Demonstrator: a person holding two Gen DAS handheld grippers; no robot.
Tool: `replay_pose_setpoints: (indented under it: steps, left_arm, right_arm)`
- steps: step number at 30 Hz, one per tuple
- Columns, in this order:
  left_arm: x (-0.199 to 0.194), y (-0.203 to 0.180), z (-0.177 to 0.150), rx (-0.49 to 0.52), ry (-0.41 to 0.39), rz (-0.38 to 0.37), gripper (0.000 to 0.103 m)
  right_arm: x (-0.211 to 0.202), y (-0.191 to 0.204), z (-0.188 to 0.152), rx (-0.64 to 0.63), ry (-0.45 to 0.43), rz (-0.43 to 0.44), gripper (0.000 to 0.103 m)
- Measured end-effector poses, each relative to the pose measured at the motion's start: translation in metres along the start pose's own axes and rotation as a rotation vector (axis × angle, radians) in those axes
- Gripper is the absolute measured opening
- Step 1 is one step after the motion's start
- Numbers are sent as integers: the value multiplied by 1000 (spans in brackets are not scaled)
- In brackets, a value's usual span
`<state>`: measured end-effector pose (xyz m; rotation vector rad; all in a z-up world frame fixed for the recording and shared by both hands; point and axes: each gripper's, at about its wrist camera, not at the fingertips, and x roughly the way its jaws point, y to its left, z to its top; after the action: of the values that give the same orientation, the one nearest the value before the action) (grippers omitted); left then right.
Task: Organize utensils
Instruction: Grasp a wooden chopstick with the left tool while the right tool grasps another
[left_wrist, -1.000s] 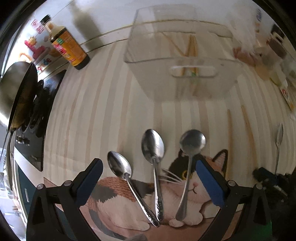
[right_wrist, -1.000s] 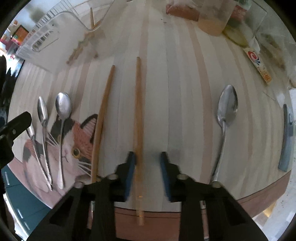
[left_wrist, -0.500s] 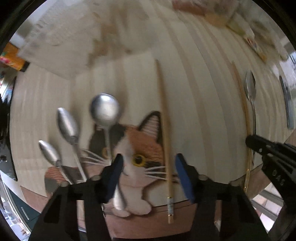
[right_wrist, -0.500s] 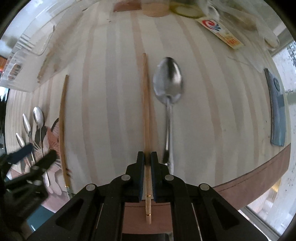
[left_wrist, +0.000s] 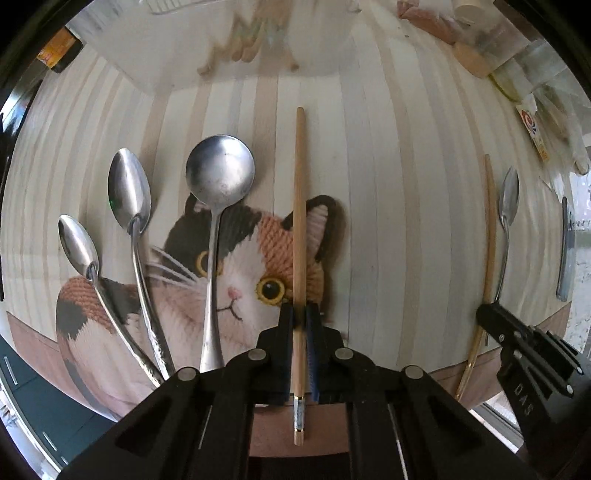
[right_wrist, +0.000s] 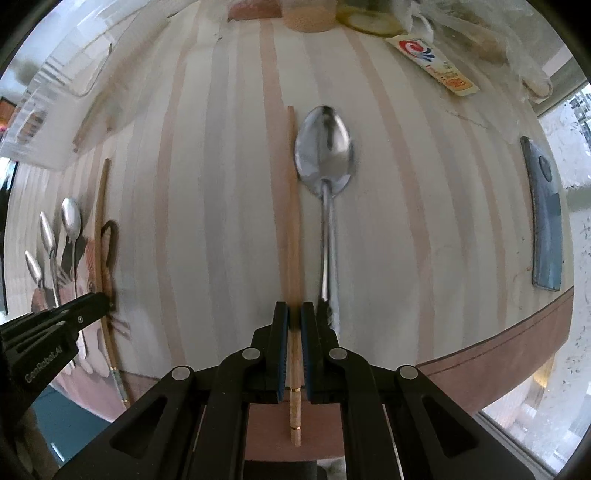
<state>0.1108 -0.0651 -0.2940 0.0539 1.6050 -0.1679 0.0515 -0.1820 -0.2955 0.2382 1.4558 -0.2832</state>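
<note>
Presently each chopstick lies flat on the tabletop (right_wrist: 229, 184), long axis running straight ahead from my jaws. My left gripper (left_wrist: 300, 314) is clamped on the left chopstick (left_wrist: 299, 206) over the cat mat (left_wrist: 240, 288); my right gripper (right_wrist: 294, 314) is clamped on the right chopstick (right_wrist: 293, 206), just beside a spoon (right_wrist: 325, 158).

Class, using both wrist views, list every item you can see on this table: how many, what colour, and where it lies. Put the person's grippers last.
Chopsticks: two, light wood; one across the cat mat, one beside the lone spoon.
Spoons on mat: three, silver, left part of the table.
Lone spoon: one, silver, right of the second chopstick.
Cat mat: one, calico, near edge.
Clear bin: one, transparent, far side, wooden sticks inside.
Sachet: one, white with red, far right.
Blue-grey object: one, right edge; unclear what.
Left gripper: black, shut on the mat chopstick.
Right gripper: black, shut on the other.
</note>
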Motion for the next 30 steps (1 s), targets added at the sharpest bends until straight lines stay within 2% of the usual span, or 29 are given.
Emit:
replay_pose_setpoints:
  steps: [3,5,10,14,17,20,30]
  left_arm:
    - [-2,-1,2,19,6,11,7]
    - [-1,-5,6,51,7,23,8]
    - [1,-11,2,104,7,43,8]
    - [0,-15,-3,107,4,50,8]
    - [3,-21,14,104,1,52,6]
    - [0,-14,14,91,-3,46,5]
    - [-1,-7,14,105,0,41,7]
  right_arm:
    - [1,2,-7,-26,20,9,7]
    - [2,7,-10,-75,37,-17,7]
    - [4,6,1,-57,66,-26,9]
    - [14,29,17,-73,58,-47,9]
    - [14,40,22,-90,50,-63,9]
    - [17,52,25,-99,46,-72,8]
    - [22,53,27,-101,60,-58,8]
